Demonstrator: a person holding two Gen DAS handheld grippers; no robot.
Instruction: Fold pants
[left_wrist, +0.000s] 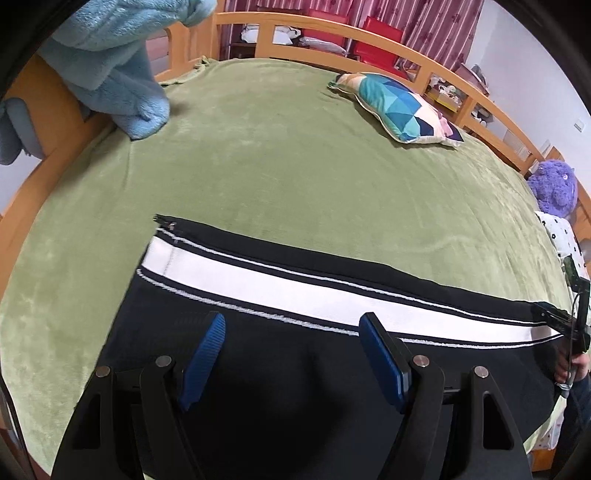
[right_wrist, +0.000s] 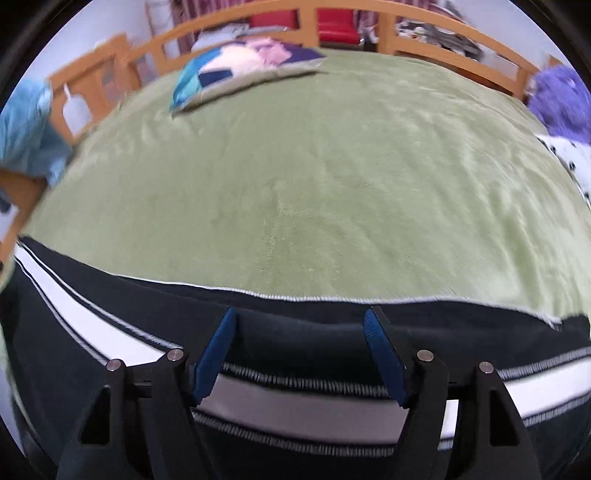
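Black pants (left_wrist: 258, 373) with a broad white side stripe (left_wrist: 295, 291) lie flat across the near part of the green bedspread (left_wrist: 277, 166). My left gripper (left_wrist: 293, 319) hovers over the black cloth just below the stripe, jaws wide apart and nothing between its blue pads. At the stripe's right end, the right gripper (left_wrist: 554, 317) shows in a person's hand (left_wrist: 569, 365). In the blurred right wrist view, the right gripper (right_wrist: 301, 314) stands open over the pants (right_wrist: 74, 332), straddling the stripe (right_wrist: 295, 398) near the pants' far edge.
A patchwork pillow (left_wrist: 402, 107) lies at the far side of the bed. A light blue blanket (left_wrist: 118, 66) hangs over the wooden rail (left_wrist: 332, 29) at the left. A purple plush toy (left_wrist: 556, 188) sits at the right edge. Broad green bedspread (right_wrist: 295, 184) stretches beyond the pants.
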